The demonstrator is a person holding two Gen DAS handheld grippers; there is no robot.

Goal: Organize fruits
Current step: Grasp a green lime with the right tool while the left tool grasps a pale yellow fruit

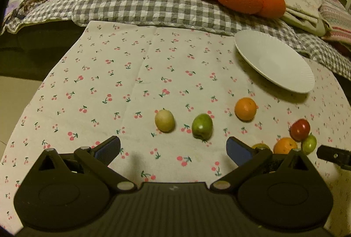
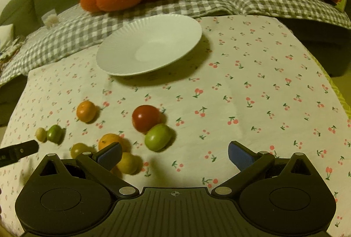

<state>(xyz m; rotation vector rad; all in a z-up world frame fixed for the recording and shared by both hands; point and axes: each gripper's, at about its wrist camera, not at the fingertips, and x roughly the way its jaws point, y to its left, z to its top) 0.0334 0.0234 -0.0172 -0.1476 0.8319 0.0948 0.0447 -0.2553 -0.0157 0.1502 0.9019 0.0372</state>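
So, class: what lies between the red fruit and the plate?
Only bare cherry-print cloth lies between the red fruit and the plate, seen in the right wrist view.

The right hand-held gripper (image 2: 174, 154) hangs over the cherry-print tabletop (image 2: 252, 83) with its blue-padded jaws spread wide and nothing between them. Just ahead and left of the gap, a green fruit (image 2: 158, 136) touches a red fruit (image 2: 146, 118). Beside the left finger lie orange and yellow fruits. A white plate (image 2: 122, 57) sits farther ahead.

Eight small fruits (image 2: 146, 118), red, orange, green and yellowish, lie scattered near the empty white plate (image 2: 122, 61).
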